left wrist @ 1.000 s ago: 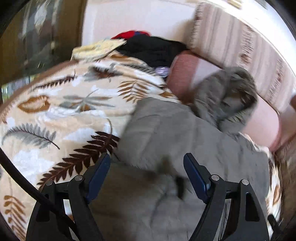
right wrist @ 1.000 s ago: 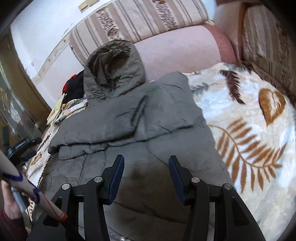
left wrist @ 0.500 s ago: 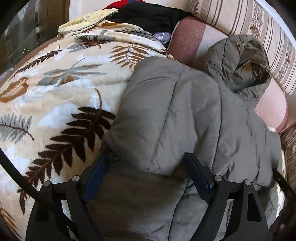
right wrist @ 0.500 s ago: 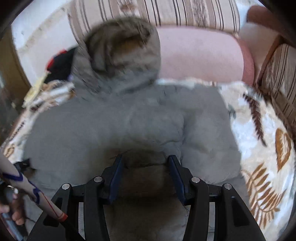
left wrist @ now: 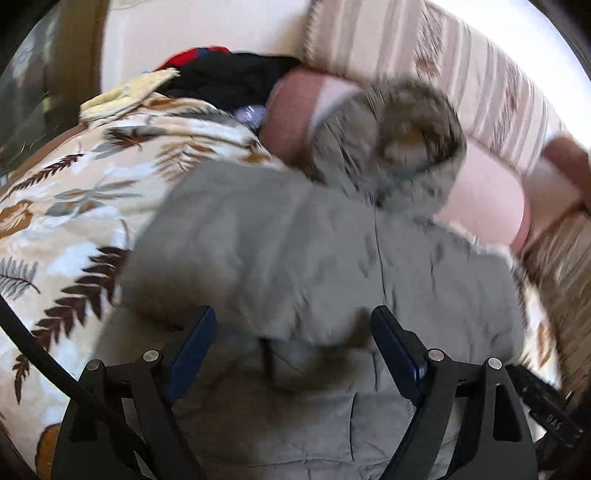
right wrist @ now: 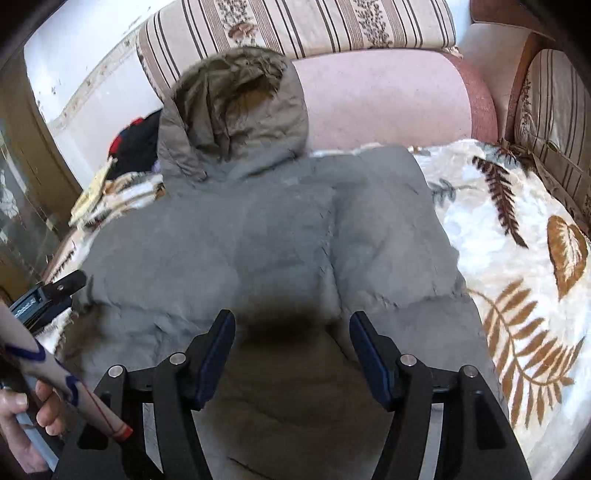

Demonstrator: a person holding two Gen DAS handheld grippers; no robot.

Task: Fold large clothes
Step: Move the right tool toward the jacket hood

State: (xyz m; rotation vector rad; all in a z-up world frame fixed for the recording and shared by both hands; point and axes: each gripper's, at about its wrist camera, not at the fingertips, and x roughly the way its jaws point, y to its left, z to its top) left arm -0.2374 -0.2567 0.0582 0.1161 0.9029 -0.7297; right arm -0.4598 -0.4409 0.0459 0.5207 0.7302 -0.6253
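Note:
A grey-olive hooded puffer jacket (left wrist: pixel 317 258) (right wrist: pixel 280 236) lies on the sofa's leaf-patterned blanket (left wrist: pixel 74 192) (right wrist: pixel 517 266), its hood (right wrist: pixel 236 107) toward the backrest. A thick folded edge of it runs across just ahead of both sets of fingertips. My left gripper (left wrist: pixel 293 332) hovers open over that edge, pads clear of the cloth; it also shows at the left rim of the right wrist view (right wrist: pixel 48 295). My right gripper (right wrist: pixel 293 326) hangs above the jacket's middle, its jaws opening, with only the jacket's surface below them and nothing pinched.
A pink bolster (right wrist: pixel 388 99) and striped cushions (right wrist: pixel 303 26) line the back of the sofa. A pile of black, red and yellow clothes (left wrist: pixel 221 77) sits at the blanket's far left corner. A person's hand (right wrist: pixel 22 417) holds the left gripper's handle.
Half a second ago both grippers had the jacket's folded edge between their fingers. Both have since drawn back from it, and the right jaws stand wider. The jacket lies where it was laid.

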